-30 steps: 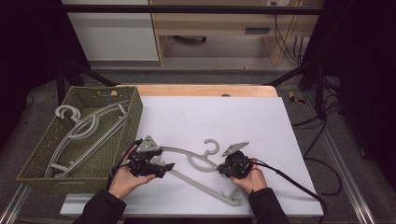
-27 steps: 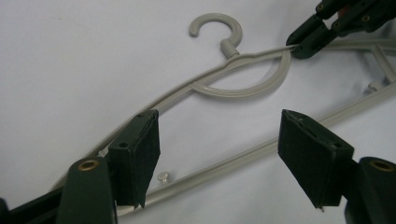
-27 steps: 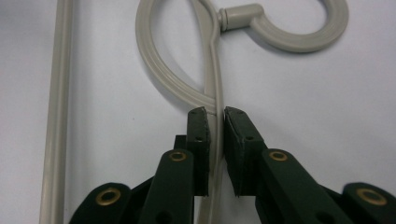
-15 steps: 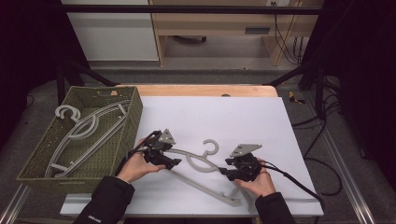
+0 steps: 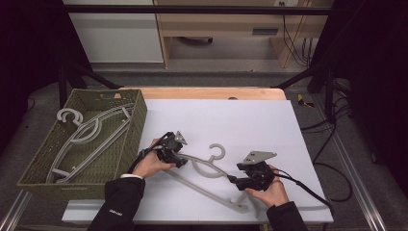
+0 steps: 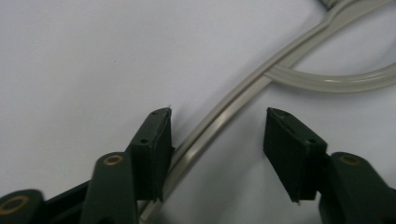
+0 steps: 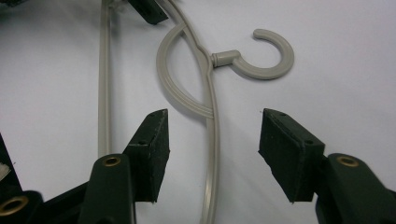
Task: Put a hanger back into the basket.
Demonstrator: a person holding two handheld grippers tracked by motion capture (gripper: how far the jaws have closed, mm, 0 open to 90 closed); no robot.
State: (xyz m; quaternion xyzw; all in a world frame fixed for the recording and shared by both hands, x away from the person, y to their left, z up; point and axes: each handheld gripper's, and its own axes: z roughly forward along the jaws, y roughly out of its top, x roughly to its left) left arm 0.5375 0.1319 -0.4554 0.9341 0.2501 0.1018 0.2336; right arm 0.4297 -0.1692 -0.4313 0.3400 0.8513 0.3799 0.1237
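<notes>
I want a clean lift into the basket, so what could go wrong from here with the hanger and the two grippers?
1. The left gripper, jaws just closing, has the hanger arm hard against one pad, so it may clamp off-centre and slip.
2. The right gripper has just opened around the other arm and holds nothing; a left-only lift could swing that long end.
3. The basket already holds hangers; the hook may snag them.

Dark room, white cabinet (image 5: 113, 31) at back, wood shelf unit (image 5: 226, 29) (cables nearby), grey floor (image 5: 202, 79)
</notes>
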